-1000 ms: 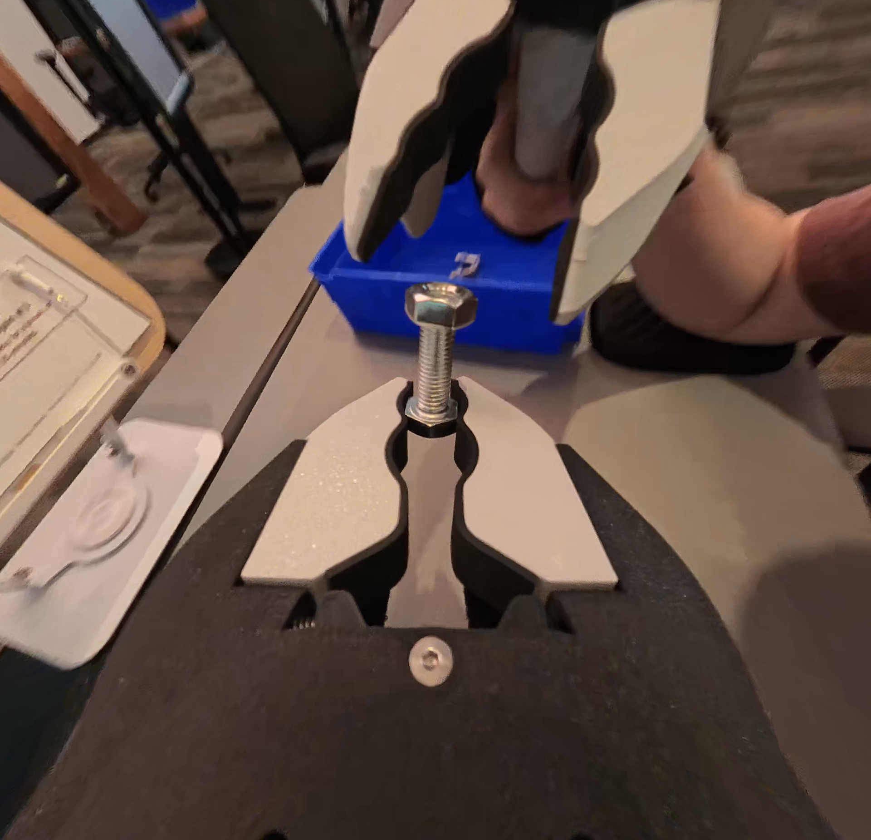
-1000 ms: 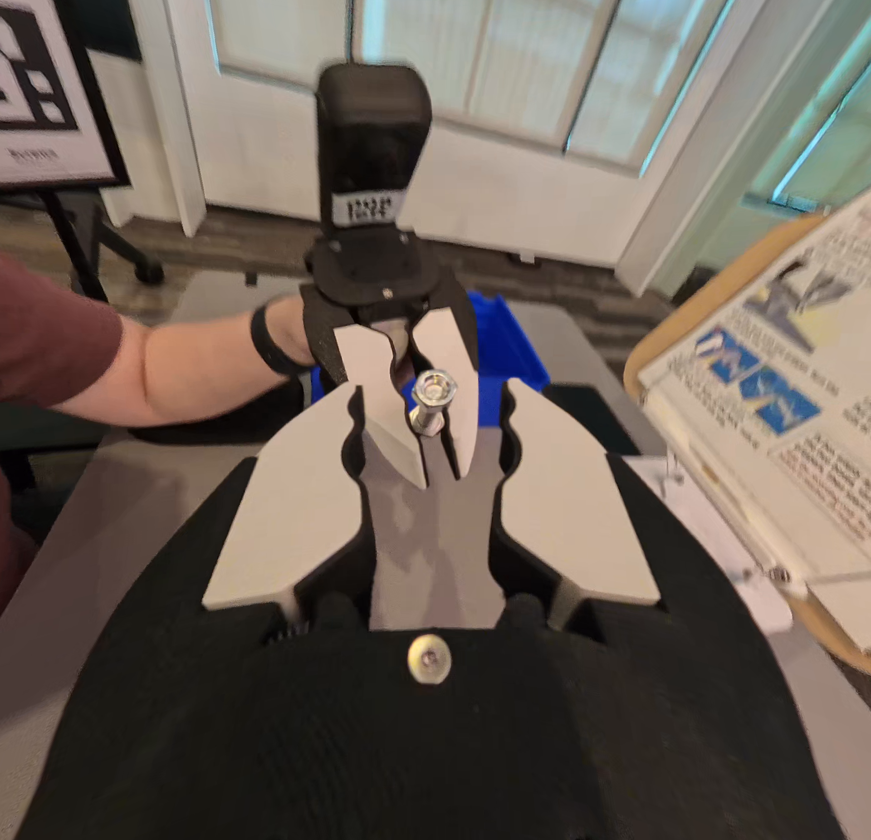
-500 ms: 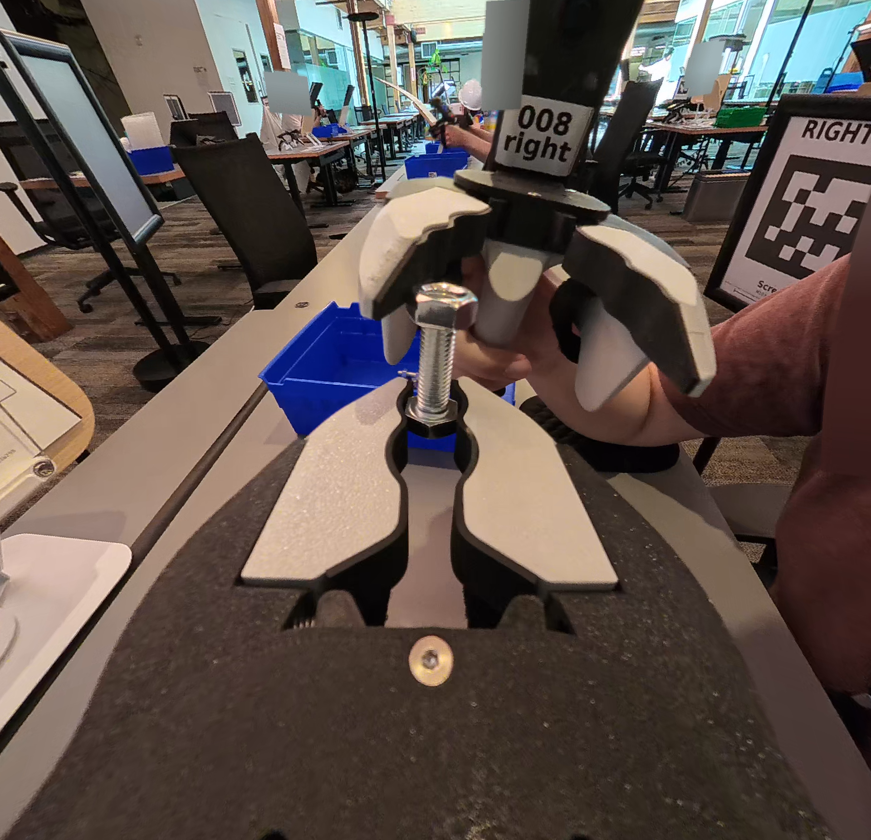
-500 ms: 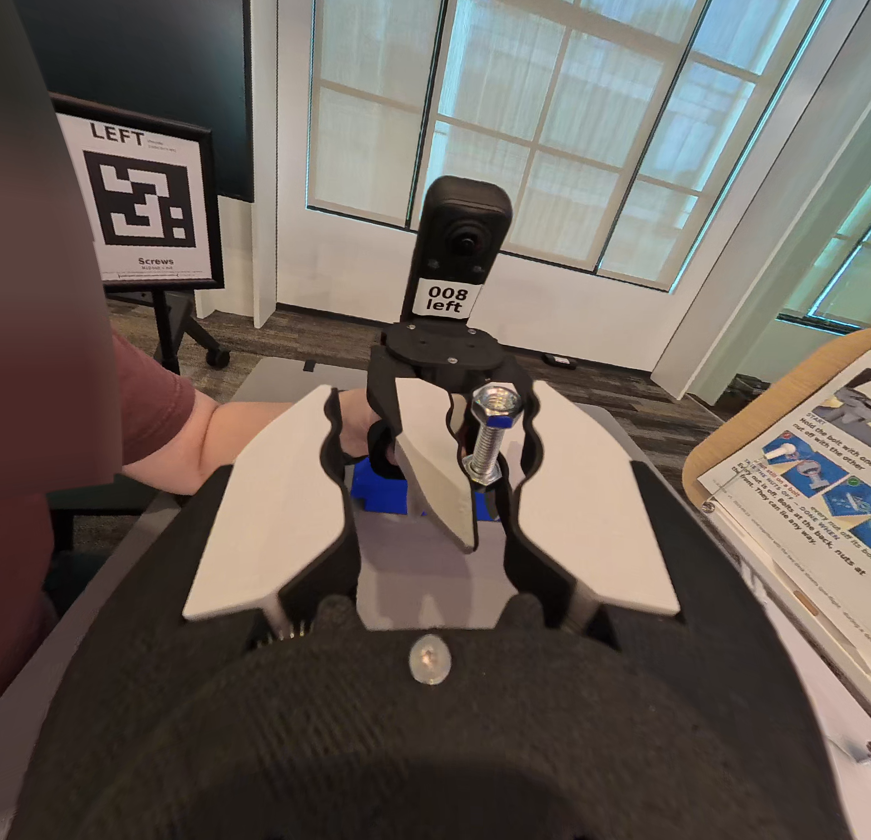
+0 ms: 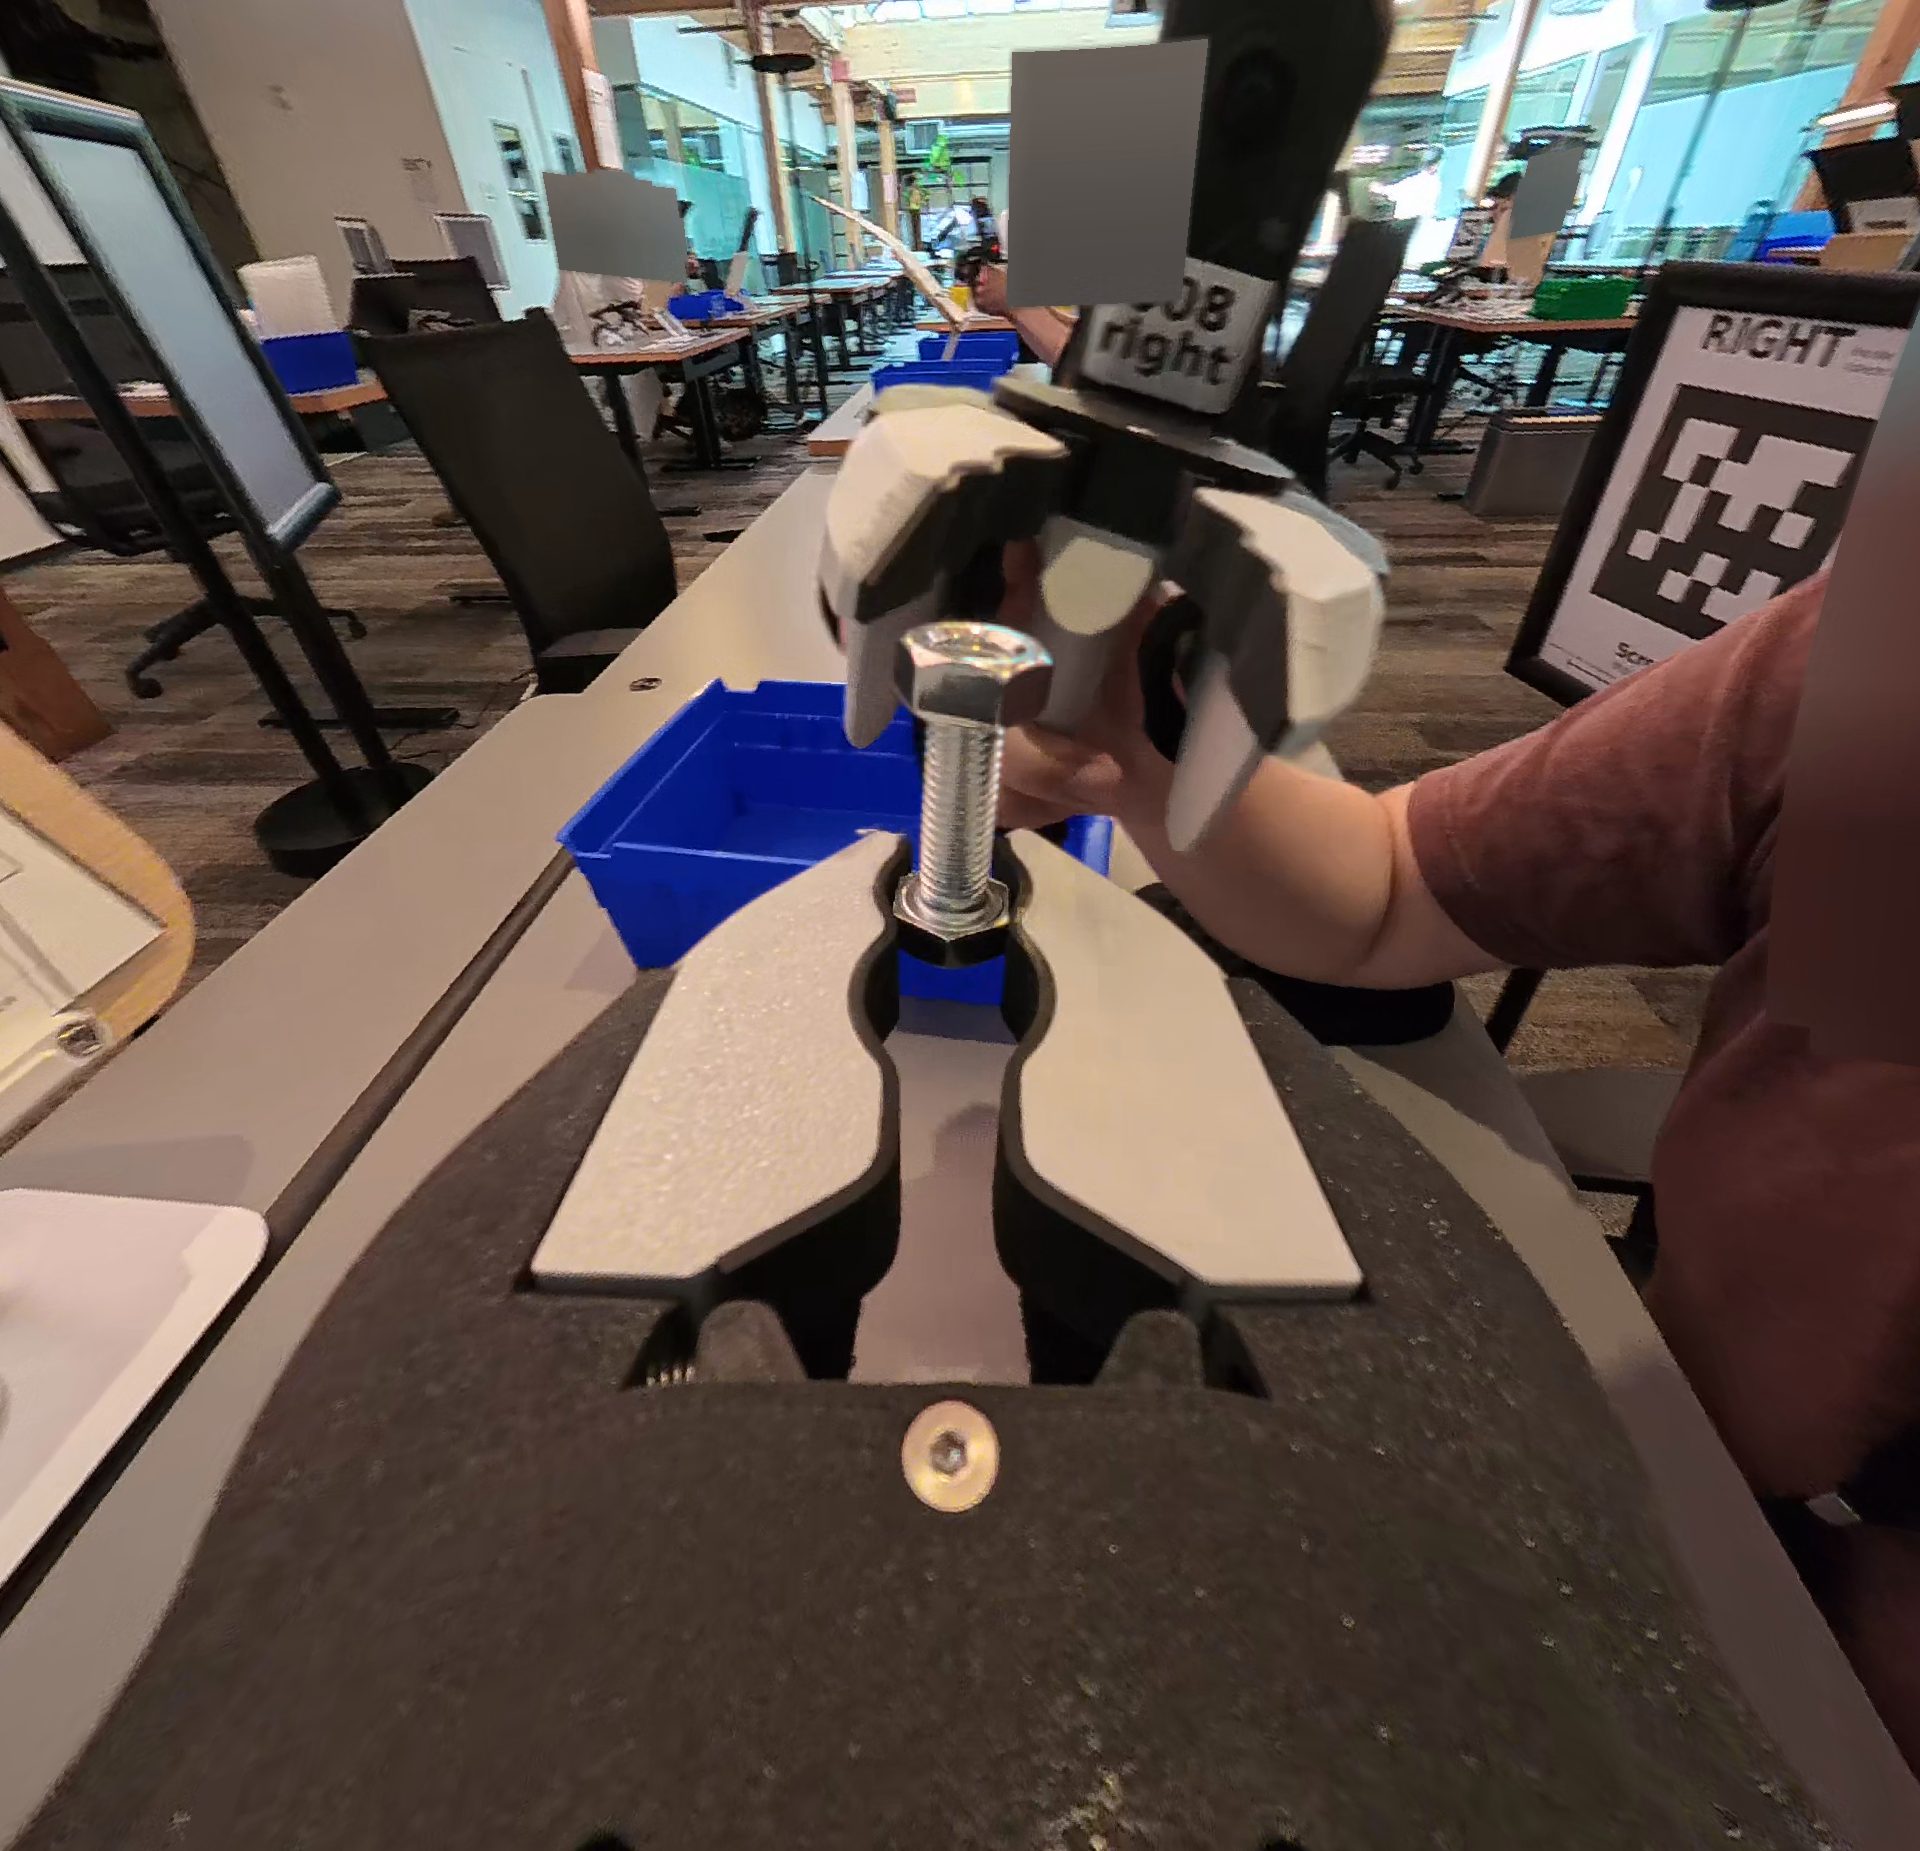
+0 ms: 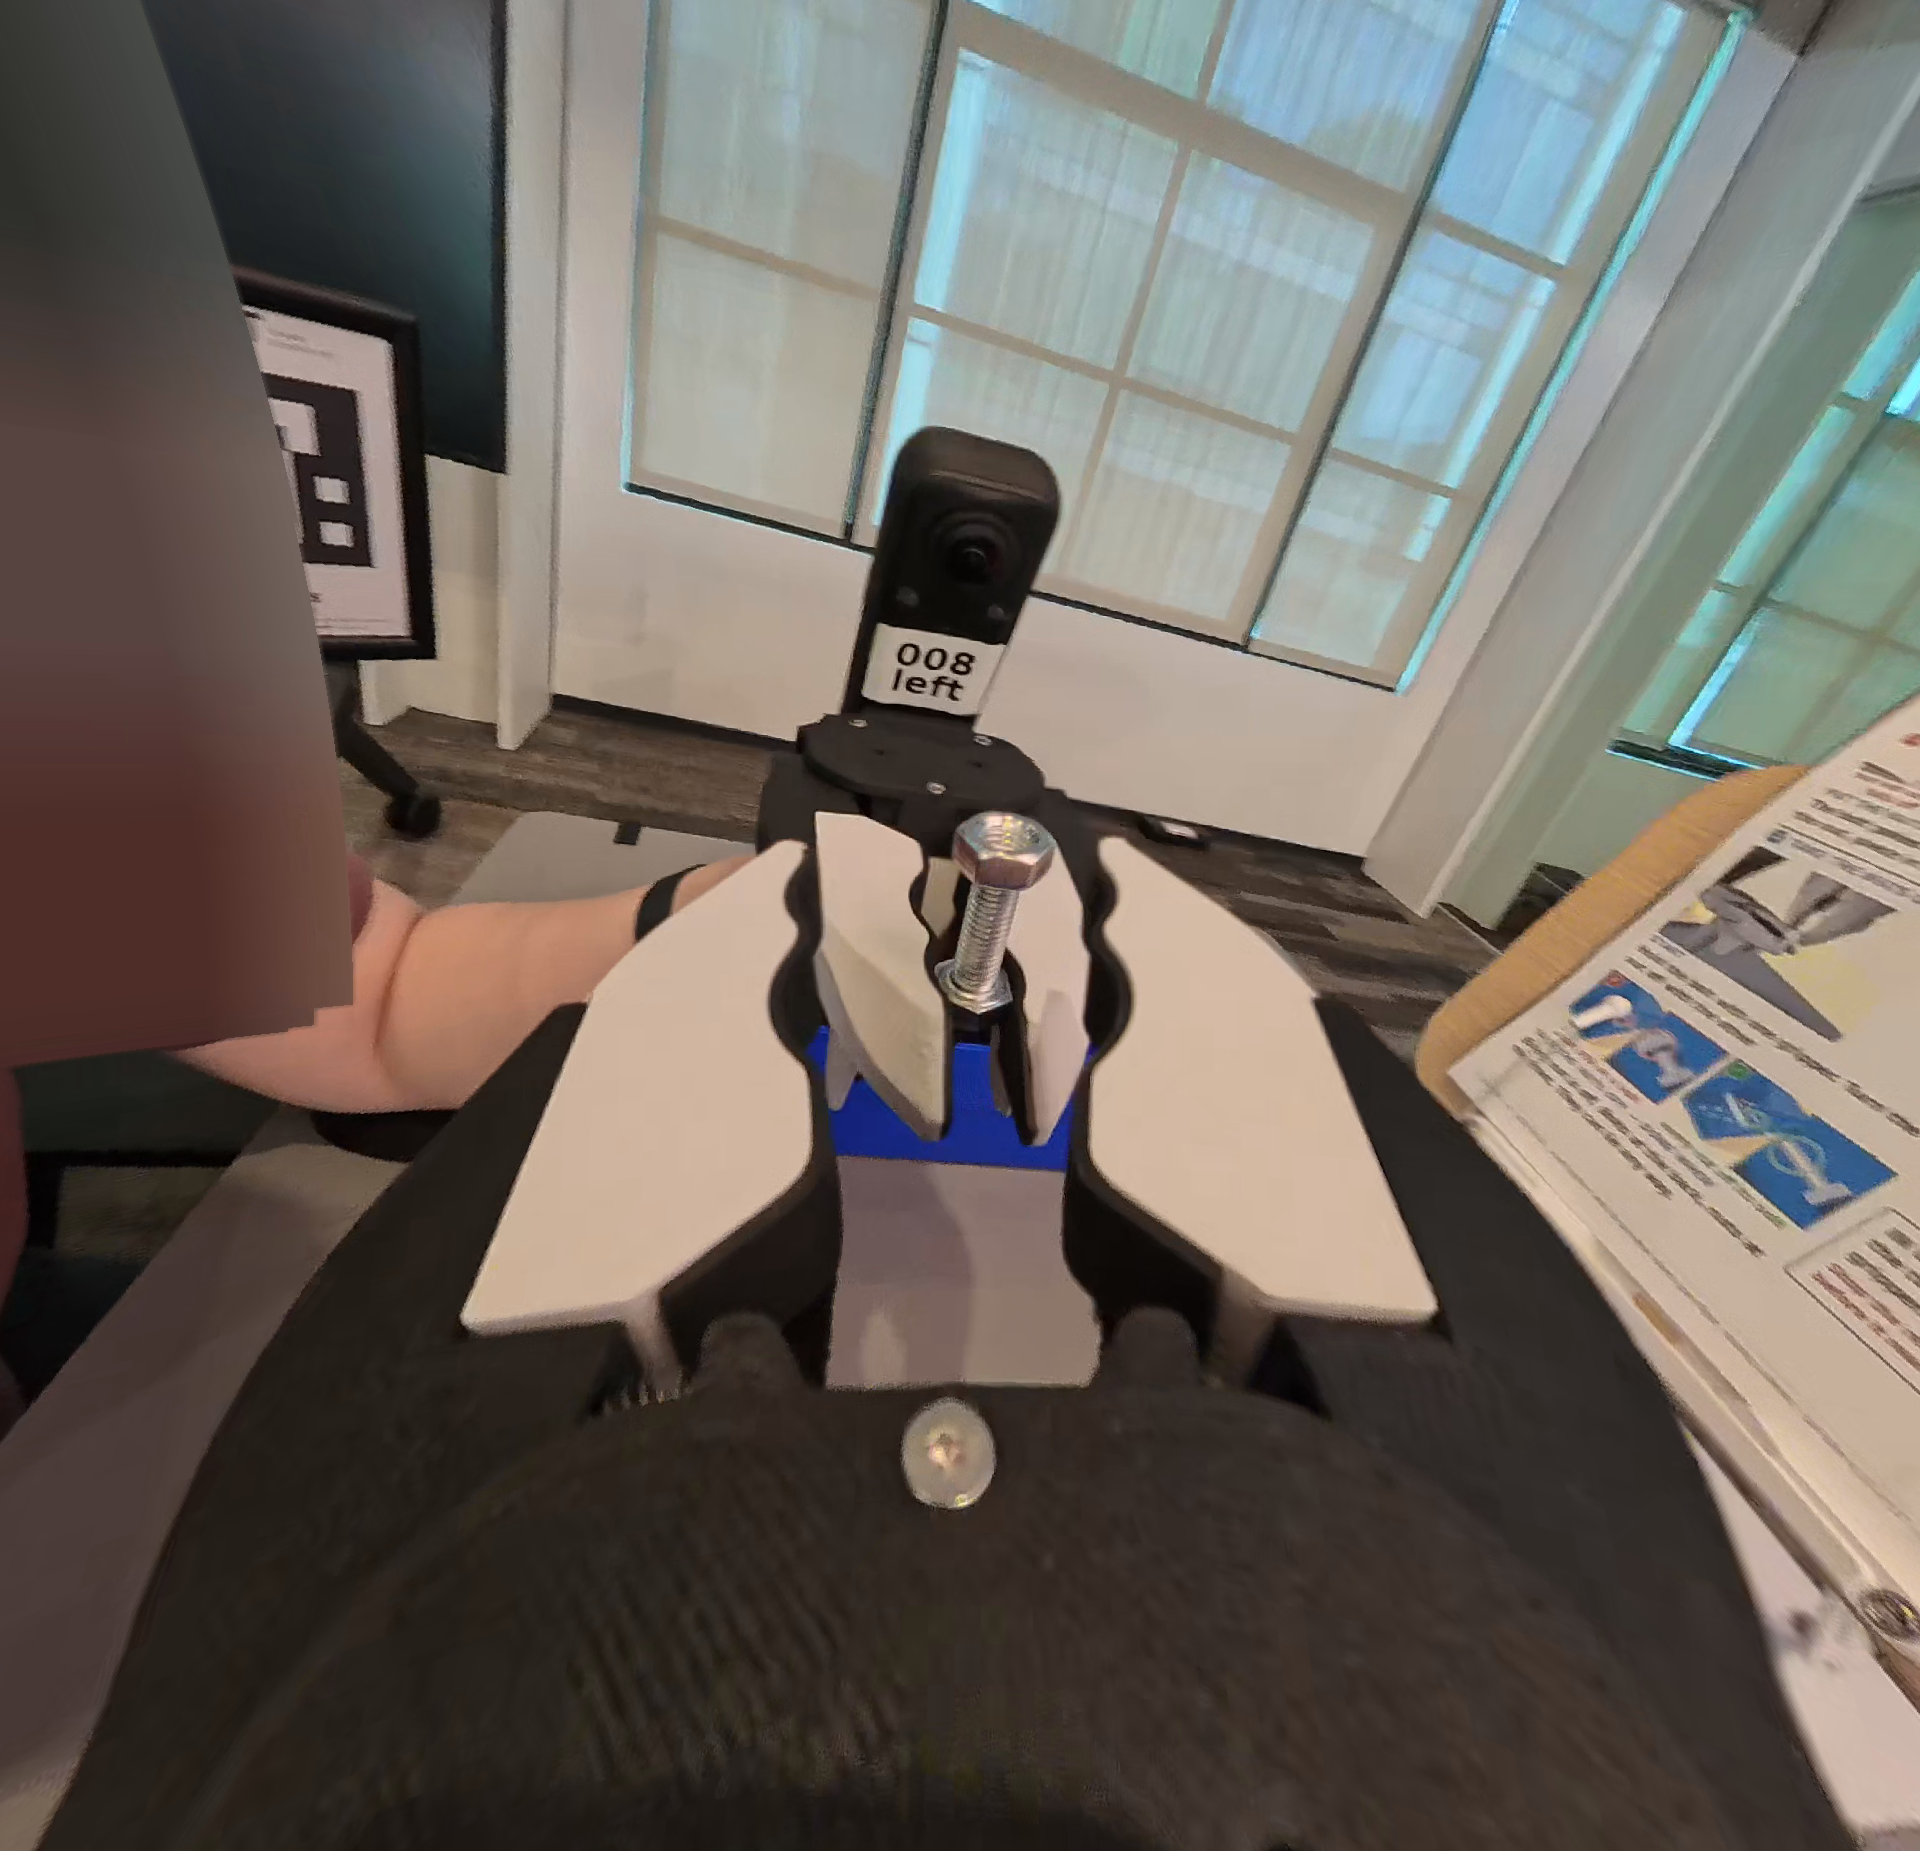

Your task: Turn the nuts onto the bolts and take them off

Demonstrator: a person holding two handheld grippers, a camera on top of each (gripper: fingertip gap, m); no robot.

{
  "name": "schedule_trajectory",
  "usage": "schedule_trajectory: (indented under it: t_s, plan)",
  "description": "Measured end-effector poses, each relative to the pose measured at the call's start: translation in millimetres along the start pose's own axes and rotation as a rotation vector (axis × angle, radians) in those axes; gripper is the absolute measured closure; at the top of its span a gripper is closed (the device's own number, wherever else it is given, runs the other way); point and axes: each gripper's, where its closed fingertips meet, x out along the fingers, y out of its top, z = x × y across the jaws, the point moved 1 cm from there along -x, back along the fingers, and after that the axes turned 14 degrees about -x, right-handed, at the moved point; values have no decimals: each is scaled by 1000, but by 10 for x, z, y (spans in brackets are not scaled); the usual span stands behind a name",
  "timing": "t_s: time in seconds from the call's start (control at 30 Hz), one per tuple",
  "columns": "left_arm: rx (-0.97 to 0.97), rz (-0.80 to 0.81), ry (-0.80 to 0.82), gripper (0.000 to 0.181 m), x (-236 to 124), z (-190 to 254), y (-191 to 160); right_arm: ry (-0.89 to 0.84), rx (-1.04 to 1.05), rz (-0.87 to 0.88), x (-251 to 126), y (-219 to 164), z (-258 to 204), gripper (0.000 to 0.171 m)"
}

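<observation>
A silver bolt (image 5: 961, 793) stands upright, head up, with a silver nut (image 5: 951, 913) at its lower end. My left gripper (image 5: 951, 866) is shut on the nut and holds the bolt above the blue bin (image 5: 727, 814). My right gripper (image 5: 1039, 762) faces it, open, with its fingers spread just behind the bolt head (image 5: 971, 674). In the right wrist view my right gripper (image 6: 951, 866) is open, and the bolt head (image 6: 1003, 856) shows between its fingertips without touching them. The left gripper (image 6: 977, 1001) holds the nut (image 6: 975, 989) there.
The grey table (image 5: 364, 970) carries the bin. A wooden stand with an instruction sheet (image 6: 1714, 1022) is beside it, and a white plate (image 5: 104, 1313) lies at the near left. A framed marker sign (image 5: 1745, 492) stands at the right. Office chairs (image 5: 520, 482) stand behind.
Both grippers have tilted up from looking down at the table to level. The right gripper has come down and in toward the bolt head. The left stays shut on the nut.
</observation>
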Motion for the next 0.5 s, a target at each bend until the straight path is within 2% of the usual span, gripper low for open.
schedule_trajectory:
  t_s: [0.2,0.4,0.5]
  plan:
    - [7,-42,-142,167,67,249,-65,112,69,79,-72,62,-61,137]
    - [25,-78,-154,167,121,302,-127,178,94,78,-66,35,-129,152]
    - [28,-82,-141,167,130,285,-136,178,110,60,-59,13,-123,152]
